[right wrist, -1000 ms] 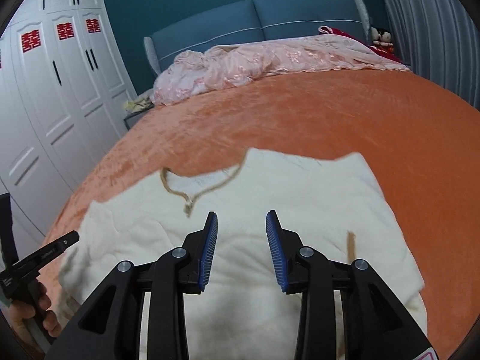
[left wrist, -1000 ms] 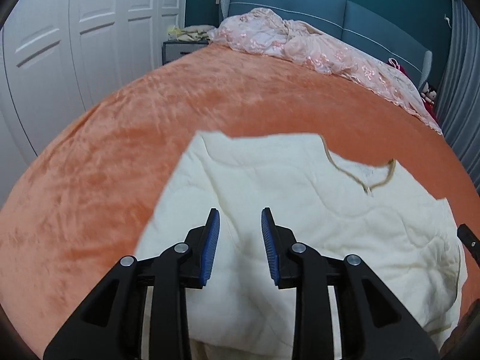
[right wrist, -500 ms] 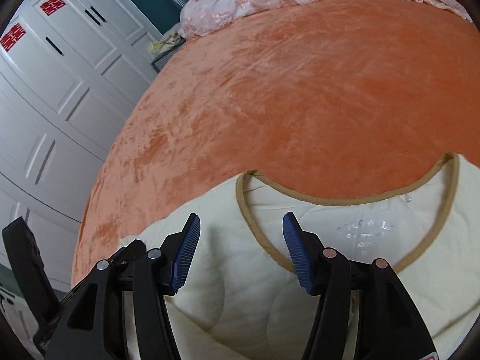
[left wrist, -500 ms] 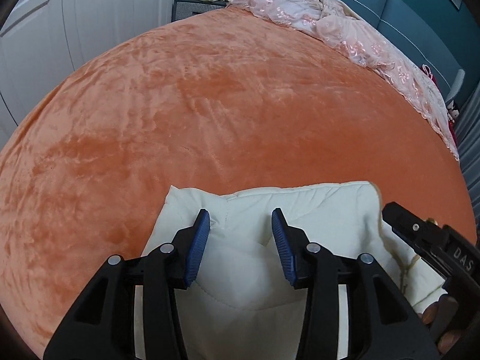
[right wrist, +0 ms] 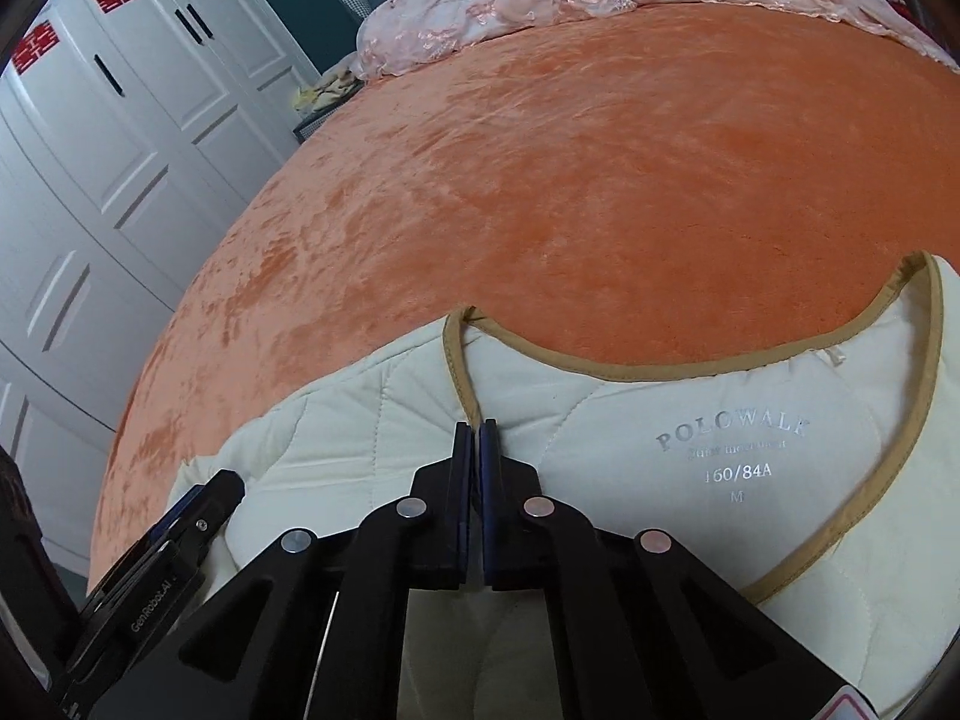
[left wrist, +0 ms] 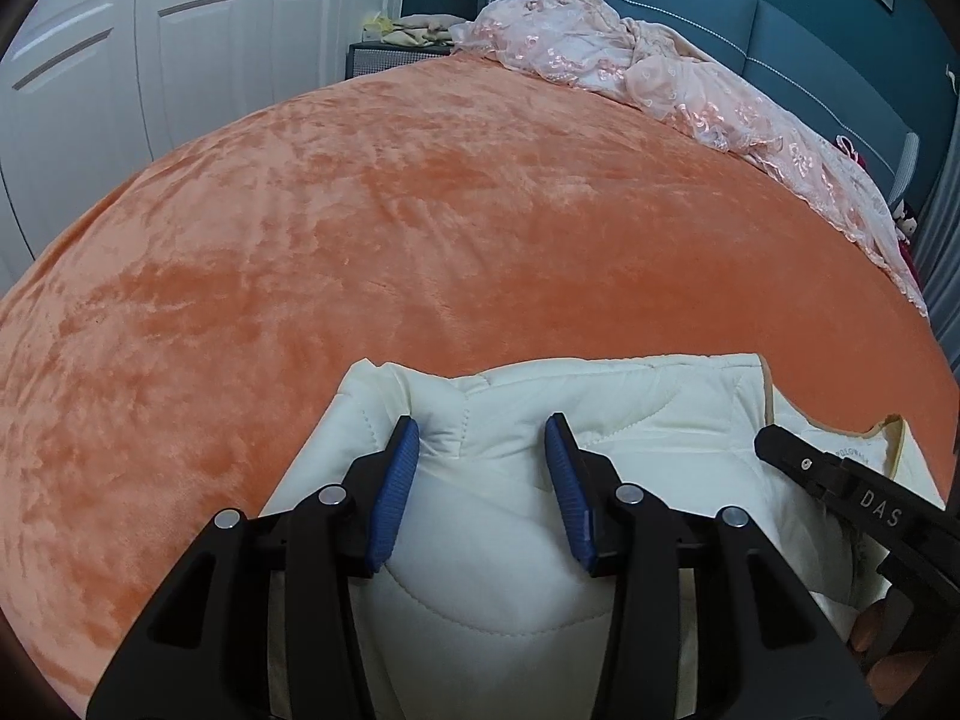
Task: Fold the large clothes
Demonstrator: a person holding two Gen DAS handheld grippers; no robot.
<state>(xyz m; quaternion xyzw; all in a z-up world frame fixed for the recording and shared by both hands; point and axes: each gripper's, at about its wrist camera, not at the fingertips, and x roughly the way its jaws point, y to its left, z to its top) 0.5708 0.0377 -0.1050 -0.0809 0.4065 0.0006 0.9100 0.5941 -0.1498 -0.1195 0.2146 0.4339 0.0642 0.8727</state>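
A cream quilted garment [left wrist: 600,408] with tan neckline trim lies on the orange bedspread [left wrist: 420,210]. My left gripper [left wrist: 483,444] is open, its blue pads straddling a raised fold near the garment's far left corner. In the right wrist view the garment [right wrist: 690,420] shows its inner label and tan collar [right wrist: 660,369]. My right gripper [right wrist: 475,429] is shut on the tan front edge just below the collar's left end. The right gripper also shows at the right edge of the left wrist view [left wrist: 840,486]; the left gripper shows in the right wrist view [right wrist: 198,510].
A pink lace cover [left wrist: 660,78] is heaped along the blue headboard [left wrist: 780,18]. White wardrobe doors [right wrist: 120,150] stand to the left of the bed. A nightstand [left wrist: 384,54] with small items is by the headboard. The orange bedspread [right wrist: 600,150] stretches beyond the garment.
Both grippers dropped close to the garment's far edge. The right gripper, open half a second ago, has closed on the tan edge by the collar. The left gripper stays open over the fold.
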